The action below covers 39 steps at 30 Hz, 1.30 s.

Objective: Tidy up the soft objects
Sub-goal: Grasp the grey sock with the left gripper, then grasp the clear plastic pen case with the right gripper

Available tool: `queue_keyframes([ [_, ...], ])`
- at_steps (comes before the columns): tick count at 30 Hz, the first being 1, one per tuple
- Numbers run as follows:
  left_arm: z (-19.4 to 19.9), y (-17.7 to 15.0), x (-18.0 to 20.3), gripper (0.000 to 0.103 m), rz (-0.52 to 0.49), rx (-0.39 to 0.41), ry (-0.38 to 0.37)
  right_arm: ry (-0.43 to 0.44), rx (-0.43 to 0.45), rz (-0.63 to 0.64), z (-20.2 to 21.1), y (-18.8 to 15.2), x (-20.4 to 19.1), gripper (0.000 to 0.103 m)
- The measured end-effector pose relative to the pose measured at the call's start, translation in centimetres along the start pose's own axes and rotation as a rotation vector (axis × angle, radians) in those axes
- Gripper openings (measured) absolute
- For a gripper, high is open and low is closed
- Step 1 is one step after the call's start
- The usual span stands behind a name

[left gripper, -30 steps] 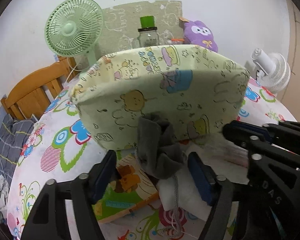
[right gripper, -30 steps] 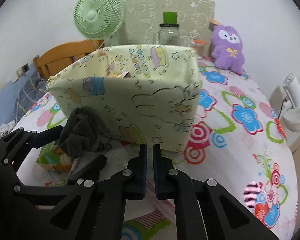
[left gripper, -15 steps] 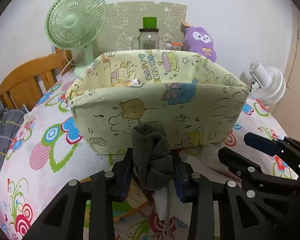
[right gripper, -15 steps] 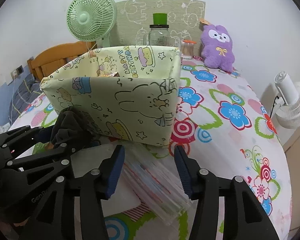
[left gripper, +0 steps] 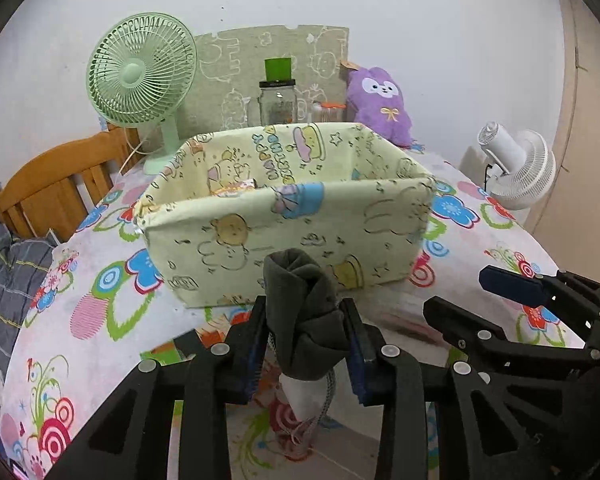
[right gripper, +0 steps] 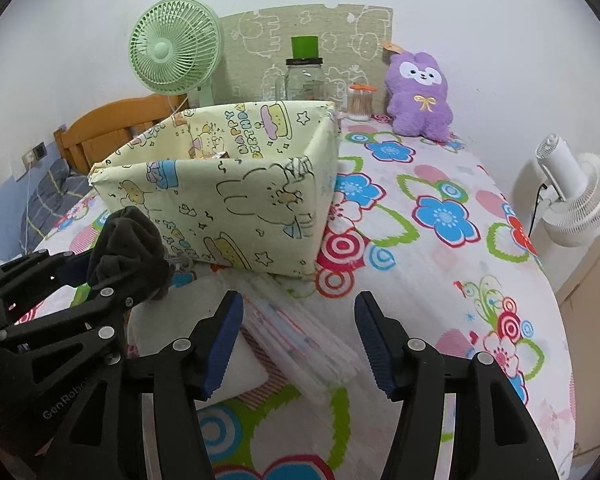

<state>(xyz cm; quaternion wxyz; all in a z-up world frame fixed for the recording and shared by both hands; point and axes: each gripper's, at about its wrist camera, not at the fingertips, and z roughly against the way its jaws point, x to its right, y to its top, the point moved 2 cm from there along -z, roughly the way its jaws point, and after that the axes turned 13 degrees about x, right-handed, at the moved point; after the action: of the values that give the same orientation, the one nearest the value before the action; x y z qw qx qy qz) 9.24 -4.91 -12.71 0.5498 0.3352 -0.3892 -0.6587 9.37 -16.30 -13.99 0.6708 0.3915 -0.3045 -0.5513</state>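
Note:
A rolled dark grey sock (left gripper: 300, 280) stands pinched between the blue pads of my left gripper (left gripper: 304, 314), which is shut on it just in front of the pale yellow cartoon-print fabric box (left gripper: 284, 240). A grey-white cord end hangs below the sock. From the right wrist view the sock (right gripper: 128, 244) and left gripper (right gripper: 100, 258) sit at the left, beside the box (right gripper: 240, 208). My right gripper (right gripper: 299, 304) is opening its jaws; nothing is pressed between them, and a clear plastic packet (right gripper: 300, 344) lies on the table under the gap. A purple plush toy (right gripper: 418, 96) sits at the back.
A flowered cloth covers the table (right gripper: 440, 264). At the back stand a green fan (left gripper: 140, 76), a glass jar with a green lid (left gripper: 278, 100) and a toothpick pot (right gripper: 360, 104). A white fan (right gripper: 572, 204) is off the right edge, a wooden chair (left gripper: 56, 184) at the left.
My left gripper closed on the grey sock and drew back a little from the box. The right gripper went from shut to wide apart and also pulled back.

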Motion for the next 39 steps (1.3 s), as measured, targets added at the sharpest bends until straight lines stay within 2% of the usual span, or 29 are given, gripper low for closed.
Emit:
queue_keyframes([
  [5,0.5,-0.6,0.5,0.035,-0.007,-0.013,-0.006,0.01,-0.007,0.006,0.6,-0.8,0.3,0.062],
  [14,-0.6,-1.5,0.6,0.035,-0.024,-0.041,0.03,0.034,-0.061,0.011,-1.1,-2.0,0.2,0.061],
  [19,-1.0,-1.5,1.0,0.035,-0.048,-0.035,0.025,0.032,-0.069,0.011,-2.1,-1.8,0.2,0.046],
  [20,-1.1,-1.5,1.1,0.035,-0.057,-0.033,0.027,0.033,-0.071,0.008,-2.2,-1.8,0.3,0.038],
  [24,-1.2,-1.5,1.1,0.035,-0.061,-0.031,0.025,0.061,-0.071,0.017,-2.2,-1.8,0.0,0.028],
  [30,-0.8,-1.4,1.2,0.035,-0.054,-0.024,0.028,0.093,-0.037,0.024,-0.8,-1.3,-0.9,0.021],
  [39,0.7,-0.9,0.7,0.035,-0.027,-0.001,0.024,0.091,0.013,0.016,1.3,-0.5,-2.1,0.017],
])
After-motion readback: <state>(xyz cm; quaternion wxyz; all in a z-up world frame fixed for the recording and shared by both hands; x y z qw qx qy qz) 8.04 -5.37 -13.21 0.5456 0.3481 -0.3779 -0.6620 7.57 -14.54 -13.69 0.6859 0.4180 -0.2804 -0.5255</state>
